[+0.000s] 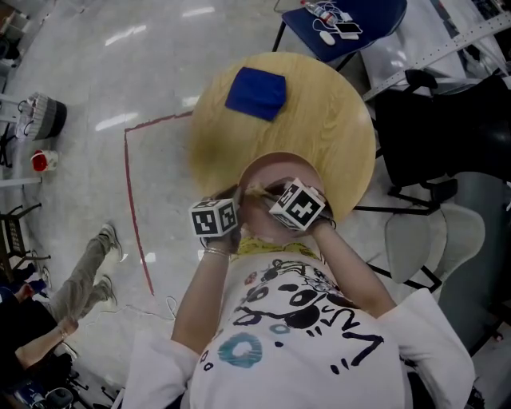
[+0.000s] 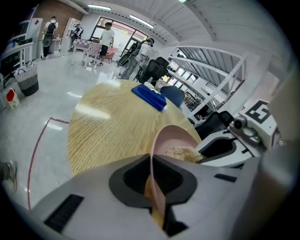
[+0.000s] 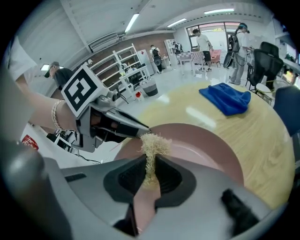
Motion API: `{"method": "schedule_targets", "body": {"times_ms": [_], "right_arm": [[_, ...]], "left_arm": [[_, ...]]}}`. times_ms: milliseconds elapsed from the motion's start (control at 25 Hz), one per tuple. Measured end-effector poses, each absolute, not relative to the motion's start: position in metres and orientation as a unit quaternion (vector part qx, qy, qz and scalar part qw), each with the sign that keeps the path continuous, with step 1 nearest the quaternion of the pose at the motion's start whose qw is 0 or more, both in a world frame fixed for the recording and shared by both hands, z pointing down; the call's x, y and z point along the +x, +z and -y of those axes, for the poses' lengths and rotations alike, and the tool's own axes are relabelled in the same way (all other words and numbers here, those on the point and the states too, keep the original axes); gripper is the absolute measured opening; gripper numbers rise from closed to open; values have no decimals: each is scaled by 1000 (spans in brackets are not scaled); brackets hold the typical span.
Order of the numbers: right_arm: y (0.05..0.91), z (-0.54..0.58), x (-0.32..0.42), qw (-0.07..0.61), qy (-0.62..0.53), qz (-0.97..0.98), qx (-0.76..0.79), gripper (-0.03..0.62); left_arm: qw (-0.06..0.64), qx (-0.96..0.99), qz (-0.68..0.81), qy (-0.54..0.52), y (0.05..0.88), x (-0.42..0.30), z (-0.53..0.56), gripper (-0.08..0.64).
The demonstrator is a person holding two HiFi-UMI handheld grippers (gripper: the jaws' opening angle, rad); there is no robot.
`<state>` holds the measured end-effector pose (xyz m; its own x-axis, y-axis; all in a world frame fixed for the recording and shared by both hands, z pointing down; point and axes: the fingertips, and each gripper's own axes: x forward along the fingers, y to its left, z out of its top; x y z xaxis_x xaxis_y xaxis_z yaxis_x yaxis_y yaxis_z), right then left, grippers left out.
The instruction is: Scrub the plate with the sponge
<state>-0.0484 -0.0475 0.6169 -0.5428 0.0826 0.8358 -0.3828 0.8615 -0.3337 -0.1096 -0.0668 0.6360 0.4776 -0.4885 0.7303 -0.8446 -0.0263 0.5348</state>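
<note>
A pink plate [image 1: 270,166] tilts over the near edge of the round wooden table [image 1: 323,112]. My left gripper [image 1: 242,200] is shut on the plate's near rim, and the rim [image 2: 161,140] runs edge-on between its jaws [image 2: 153,183]. My right gripper [image 1: 261,192] is shut on a pale fibrous sponge [image 3: 152,146], whose tuft rests on the plate's inner face [image 3: 201,145] next to the left gripper's tips [image 3: 133,125]. In the left gripper view the sponge [image 2: 180,153] shows inside the plate, with the right gripper [image 2: 220,147] behind it.
A folded blue cloth [image 1: 257,92] lies on the far part of the table, also in the right gripper view [image 3: 225,99]. A blue chair [image 1: 351,24] stands beyond the table, and dark chairs to the right. A red tape line [image 1: 132,192] marks the floor on the left.
</note>
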Motion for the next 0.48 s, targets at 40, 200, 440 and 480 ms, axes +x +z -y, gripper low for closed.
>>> {"method": "schedule_targets", "body": {"times_ms": [40,200,440,480], "right_arm": [[615,52,-47,466,246,845,97,67],[615,62,-45,456,267,843,97,67],[620,78,-39,453,275,839,122,67],[620,80,-37,450,278,839,129,67]], "left_arm": [[508,693,481,173,636,-109,67,26],[502,696,483,175,636,-109,68,26],[494,700,483,181,635,-111,67,26],[493,700,484,182,635,-111,67,26]]}}
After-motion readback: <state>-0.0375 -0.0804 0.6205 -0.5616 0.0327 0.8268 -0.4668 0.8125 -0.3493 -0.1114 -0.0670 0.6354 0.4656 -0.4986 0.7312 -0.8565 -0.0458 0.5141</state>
